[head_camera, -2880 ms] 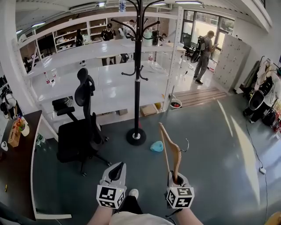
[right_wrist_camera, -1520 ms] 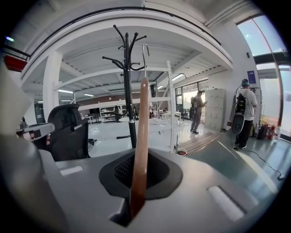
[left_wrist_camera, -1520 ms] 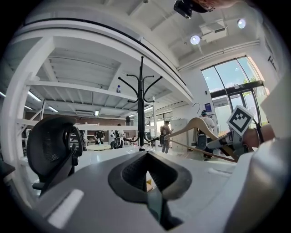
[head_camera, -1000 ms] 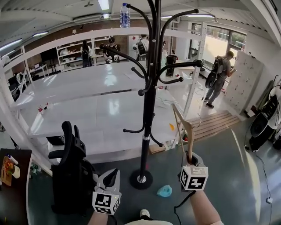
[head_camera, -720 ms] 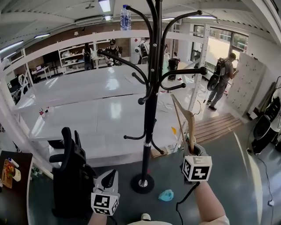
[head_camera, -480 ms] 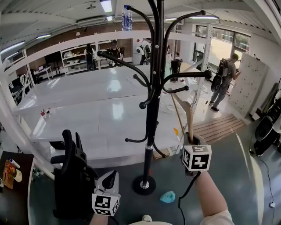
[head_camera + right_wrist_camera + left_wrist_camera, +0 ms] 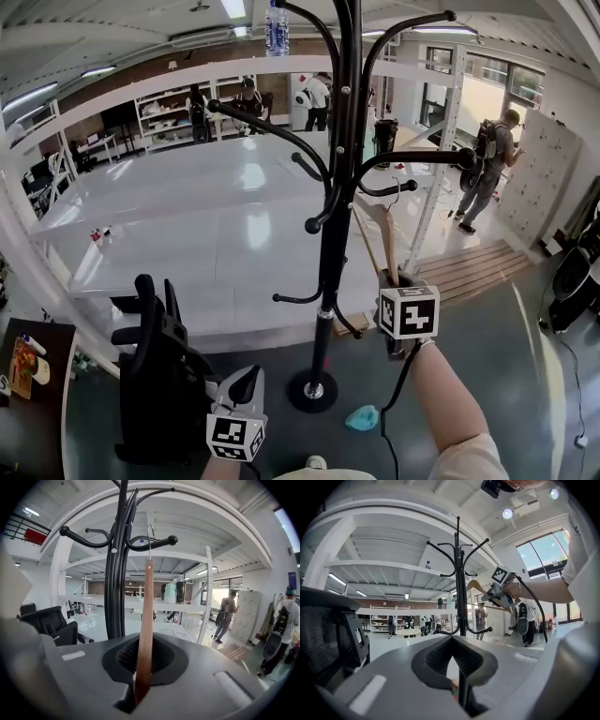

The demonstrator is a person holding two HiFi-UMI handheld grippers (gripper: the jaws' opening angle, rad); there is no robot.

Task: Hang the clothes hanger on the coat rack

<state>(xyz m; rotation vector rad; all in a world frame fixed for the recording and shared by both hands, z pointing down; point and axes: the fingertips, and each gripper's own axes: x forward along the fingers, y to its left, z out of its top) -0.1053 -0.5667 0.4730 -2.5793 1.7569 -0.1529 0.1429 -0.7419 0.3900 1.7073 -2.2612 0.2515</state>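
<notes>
The black coat rack [image 7: 336, 187] stands ahead on a round base [image 7: 312, 391]. My right gripper [image 7: 395, 279] is shut on the lower end of a wooden clothes hanger [image 7: 383, 234] and holds it upright just right of the pole. In the right gripper view the hanger [image 7: 145, 620] rises from the jaws, and its wire hook [image 7: 150, 541] crosses a curved rack arm [image 7: 154, 543] with a knob. Whether hook and arm touch, I cannot tell. My left gripper [image 7: 246, 382] hangs low by my body, shut and empty; its view shows the rack [image 7: 459, 573] and the raised hanger [image 7: 476, 584].
A black office chair [image 7: 155, 375] stands at the lower left, close to my left gripper. A blue object [image 7: 364, 418] lies on the floor by the rack's base. White shelving [image 7: 216, 216] runs behind the rack. A person with a backpack [image 7: 492, 155] stands far right.
My right gripper has carried the hanger up and leftward toward the rack's right-hand arms. The head view has tilted upward. The left gripper has stayed low.
</notes>
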